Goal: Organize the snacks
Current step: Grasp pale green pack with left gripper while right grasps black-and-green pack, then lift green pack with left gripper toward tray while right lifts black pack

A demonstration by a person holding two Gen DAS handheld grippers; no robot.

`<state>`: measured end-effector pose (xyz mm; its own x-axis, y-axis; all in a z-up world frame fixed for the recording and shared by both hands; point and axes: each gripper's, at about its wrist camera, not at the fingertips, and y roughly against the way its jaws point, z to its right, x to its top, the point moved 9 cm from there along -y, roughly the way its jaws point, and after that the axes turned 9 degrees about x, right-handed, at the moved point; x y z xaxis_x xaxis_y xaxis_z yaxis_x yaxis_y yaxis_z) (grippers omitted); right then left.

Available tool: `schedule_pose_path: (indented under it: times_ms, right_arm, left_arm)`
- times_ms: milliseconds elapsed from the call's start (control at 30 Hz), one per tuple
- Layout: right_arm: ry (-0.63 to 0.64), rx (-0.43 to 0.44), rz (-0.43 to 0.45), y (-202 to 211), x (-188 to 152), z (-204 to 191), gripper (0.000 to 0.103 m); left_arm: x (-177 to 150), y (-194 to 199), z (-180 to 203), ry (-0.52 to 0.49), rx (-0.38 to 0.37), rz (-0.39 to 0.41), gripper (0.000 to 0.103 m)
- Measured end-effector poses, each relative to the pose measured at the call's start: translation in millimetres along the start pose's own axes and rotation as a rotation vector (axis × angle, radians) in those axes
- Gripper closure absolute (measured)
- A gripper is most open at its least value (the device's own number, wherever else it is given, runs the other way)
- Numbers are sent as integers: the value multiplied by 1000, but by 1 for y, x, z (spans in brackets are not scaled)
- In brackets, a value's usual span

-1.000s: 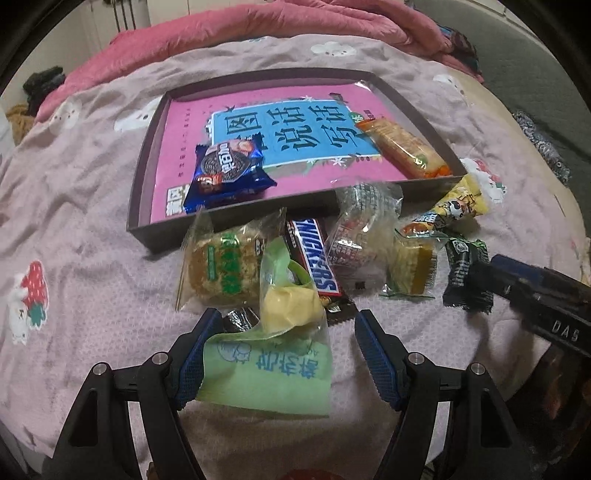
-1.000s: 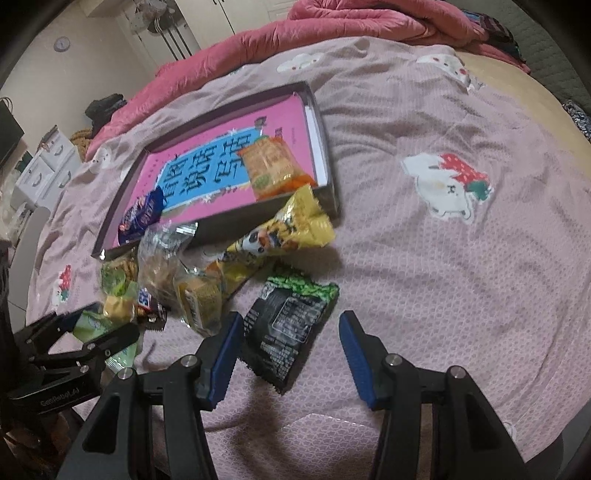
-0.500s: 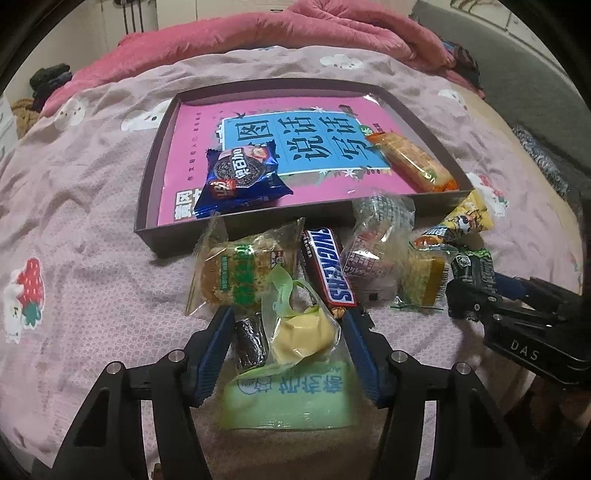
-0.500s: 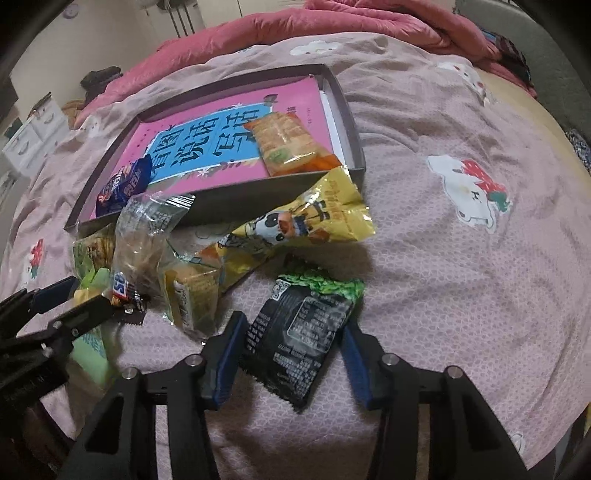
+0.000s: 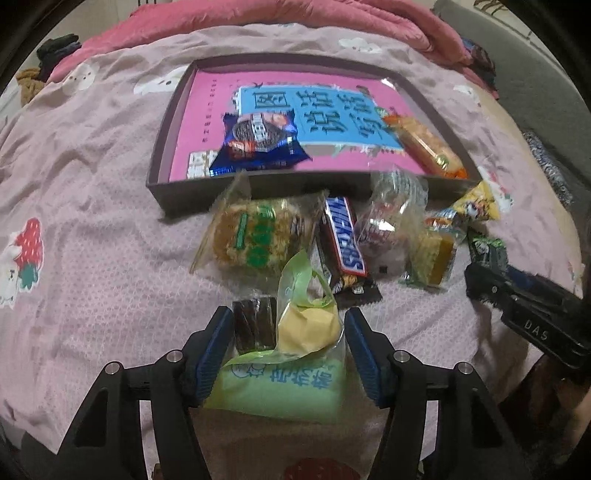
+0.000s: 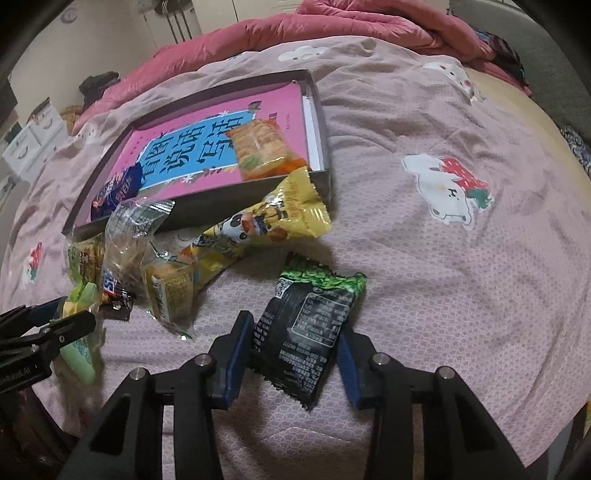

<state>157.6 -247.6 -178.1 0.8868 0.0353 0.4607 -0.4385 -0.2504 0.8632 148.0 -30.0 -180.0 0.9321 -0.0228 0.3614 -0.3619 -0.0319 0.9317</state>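
Note:
A dark tray (image 5: 162,184) lined with a pink and blue book lies on the pink bedspread. In it are a blue Oreo packet (image 5: 258,144) and an orange cracker packet (image 5: 424,144). My left gripper (image 5: 288,321) has a green pastry packet (image 5: 288,384) and a dark brown snack (image 5: 255,325) between its pads, which touch both; its jaws are opening slightly. My right gripper (image 6: 293,325) is shut on a black and green packet (image 6: 306,321), its pads against the packet's sides.
Loose snacks lie in front of the tray: a rice cake packet (image 5: 255,236), a Snickers bar (image 5: 343,240), a clear wrapper (image 5: 391,214), a yellow panda packet (image 6: 266,221) and a small yellow cake (image 6: 170,291). A rumpled pink quilt (image 6: 332,29) lies beyond.
Both grippers' jaws have narrowed: the left around the green pastry packet and brown snack, the right onto the black and green packet. Neither hand has shifted much.

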Motion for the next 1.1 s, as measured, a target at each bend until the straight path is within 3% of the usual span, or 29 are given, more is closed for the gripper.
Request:
schedule_pose_path:
  times_ms: [233,567,1000,1067,1100]
  right_arm:
    - [25,-12,-11,-8,-4,-2,59]
    - [-31,96,44,12,0,-3,65]
    - [-48,146,101,47,3,-13,65]
    - [-41,151,113,51,4,-16,65]
    - [-32,151,116,52,4,-18,65]
  left_arm:
    - [-9,-7,5,-11,37,-17,36]
    - [-6,5,-5,42,-39,-3,39]
    - [-3,41,-11,45,-78,58,40]
    - [-2,45,-12,49,-82,70,47]
    - [-1,47,-12,47,-81,76,62]
